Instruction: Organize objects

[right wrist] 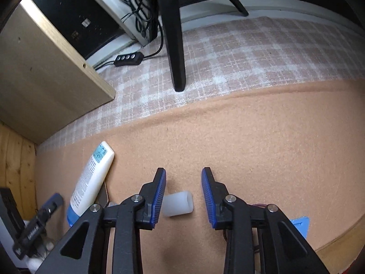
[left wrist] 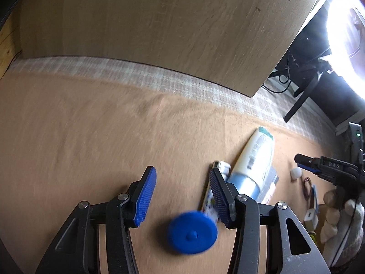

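The right gripper (right wrist: 183,193) is held unclenched astride a white cylinder (right wrist: 178,203); the left gripper (left wrist: 182,191), also unclenched, is poised over a blue-capped tube (left wrist: 192,233).

checked carpet (right wrist: 228,52), wooden panel (left wrist: 159,27), power strip (right wrist: 129,59)

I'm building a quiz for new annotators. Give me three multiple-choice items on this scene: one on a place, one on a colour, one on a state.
1. Where does the small white cylinder lie?
A. between the right gripper's fingers
B. on the checked rug
C. on top of the lotion bottle

2. What colour is the round cap by the left gripper?
A. red
B. blue
C. white

3. How is the lotion bottle placed?
A. upright
B. hanging
C. lying on its side

Answers: 1 A, it sits on the tan mat between the blue pads. 2 B, the disc is plainly blue. 3 C, its length rests along the mat.
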Demonstrator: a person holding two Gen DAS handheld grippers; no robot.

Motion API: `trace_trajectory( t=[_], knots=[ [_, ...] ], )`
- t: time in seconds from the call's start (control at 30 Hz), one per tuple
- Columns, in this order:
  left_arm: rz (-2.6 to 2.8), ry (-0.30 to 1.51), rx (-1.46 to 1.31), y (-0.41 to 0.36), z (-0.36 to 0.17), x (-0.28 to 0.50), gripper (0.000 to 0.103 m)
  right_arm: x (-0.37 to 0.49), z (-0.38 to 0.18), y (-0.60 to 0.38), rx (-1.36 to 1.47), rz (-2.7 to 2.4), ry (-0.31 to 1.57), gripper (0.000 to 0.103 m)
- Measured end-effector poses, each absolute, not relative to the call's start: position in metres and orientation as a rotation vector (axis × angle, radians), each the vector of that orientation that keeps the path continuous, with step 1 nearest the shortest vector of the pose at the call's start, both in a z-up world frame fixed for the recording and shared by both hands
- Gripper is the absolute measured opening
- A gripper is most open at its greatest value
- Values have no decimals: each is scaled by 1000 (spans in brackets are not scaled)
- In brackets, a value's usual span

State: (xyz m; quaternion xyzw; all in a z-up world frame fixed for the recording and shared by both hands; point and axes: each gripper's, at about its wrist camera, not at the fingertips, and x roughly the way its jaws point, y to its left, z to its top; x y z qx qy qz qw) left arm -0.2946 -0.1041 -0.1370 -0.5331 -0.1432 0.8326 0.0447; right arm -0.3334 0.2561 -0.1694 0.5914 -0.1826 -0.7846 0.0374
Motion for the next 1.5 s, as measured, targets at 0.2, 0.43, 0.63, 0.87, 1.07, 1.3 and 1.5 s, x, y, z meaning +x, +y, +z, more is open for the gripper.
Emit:
trace_trajectory(
  t=[0.2, 0.43, 0.63, 0.87, 1.07, 1.3, 1.5],
  knots=[
    [2479, -513, -1629, -94, -140, -326, 52, -329, -170, 258, 1822, -2377, -580, 29],
    [2384, -428, -1643, -51, -147, -356, 52, -320, -169, 249, 1833, -2359, -510, 29],
    [2254, -489, -1657, -31, -153, -371, 52, -314, -170, 252, 1834, -2335, -520, 29],
    [2148, -343, -1644, 15, -156, -359, 51, -306, -170, 250, 1833, -2315, -489, 29],
    [2106, -275, -1627, 35, -156, -334, 51, -297, -170, 248, 1831, -2303, -467, 29],
    [2088, -280, -1626, 40, -156, -289, 44, -277, -171, 244, 1837, -2288, -425, 21],
    [2149, -299, -1627, 27, -155, -238, 36, -257, -173, 245, 1840, -2254, -417, 13]
  ],
)
